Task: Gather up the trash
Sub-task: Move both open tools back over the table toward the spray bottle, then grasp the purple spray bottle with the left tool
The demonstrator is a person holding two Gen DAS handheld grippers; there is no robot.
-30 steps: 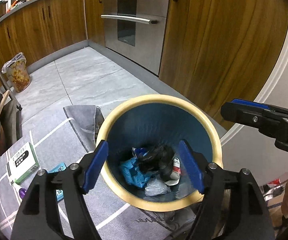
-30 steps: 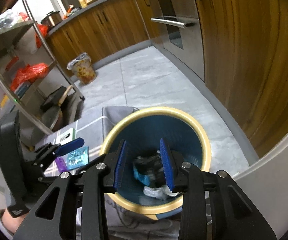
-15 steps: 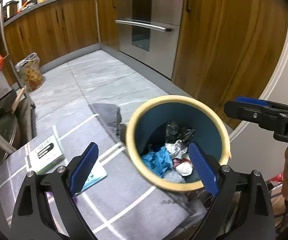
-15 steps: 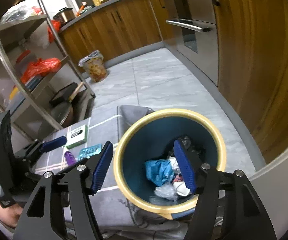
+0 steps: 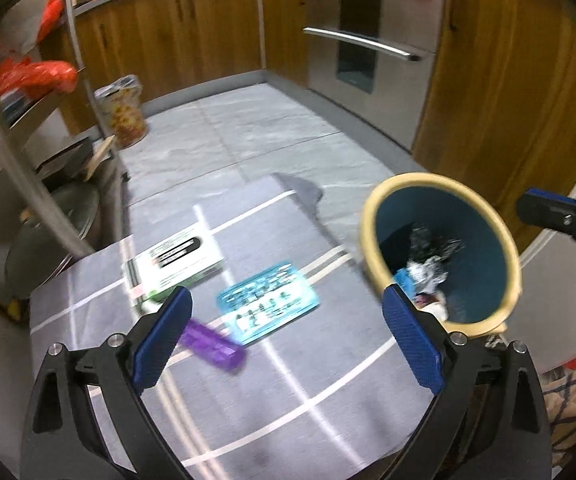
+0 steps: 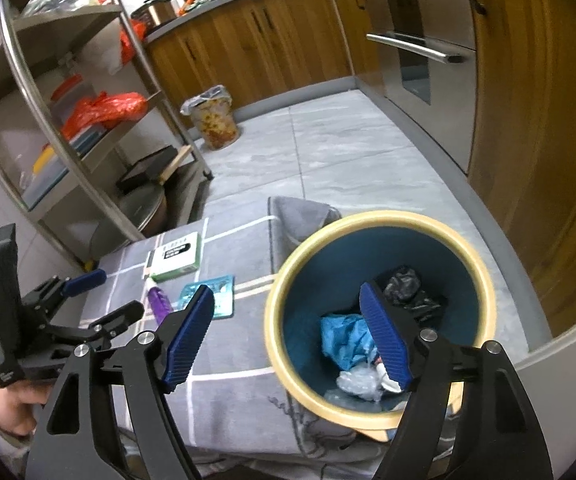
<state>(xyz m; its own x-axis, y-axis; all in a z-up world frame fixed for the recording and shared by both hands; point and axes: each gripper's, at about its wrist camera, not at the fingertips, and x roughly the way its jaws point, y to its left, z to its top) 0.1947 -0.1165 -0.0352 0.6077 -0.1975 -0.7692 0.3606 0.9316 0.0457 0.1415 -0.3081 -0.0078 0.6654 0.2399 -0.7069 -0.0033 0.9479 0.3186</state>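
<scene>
Left gripper (image 5: 283, 330): the jaws are spread wide and have just been opening; nothing is held between them. It is hung over the grey cloth, with the purple tube just beyond its left finger.
Right gripper (image 6: 288, 336): the jaws are spread and have just been opening; nothing is gripped. Its right finger is seen over the bin's mouth, its left finger over the cloth.
Hand (image 6: 11, 404): seen at the lower left edge of the right wrist view, wrapped around the left gripper's handle.
Grey cloth (image 5: 271, 396): a grey cloth with white lines is spread on the floor under both grippers.
Purple tube (image 5: 211, 346): laid on the cloth, touching the near corner of the blue packet.
Blue packet (image 5: 267, 307): a flat light-blue printed packet, laid flat between the tube and the box.
White-and-green box (image 5: 175, 266): laid flat on the cloth, just beyond the packet.
Bin (image 6: 484, 280): a blue bin with a cream rim is stood at the cloth's right side; blue, black and clear crumpled trash (image 6: 344, 340) is seen inside.
Floor (image 5: 247, 140): grey tiles beyond the cloth.
Shelf rack (image 6: 67, 92): metal, at the left, with red bags on it.
Cabinets (image 5: 175, 36): wooden fronts at the far wall.
</scene>
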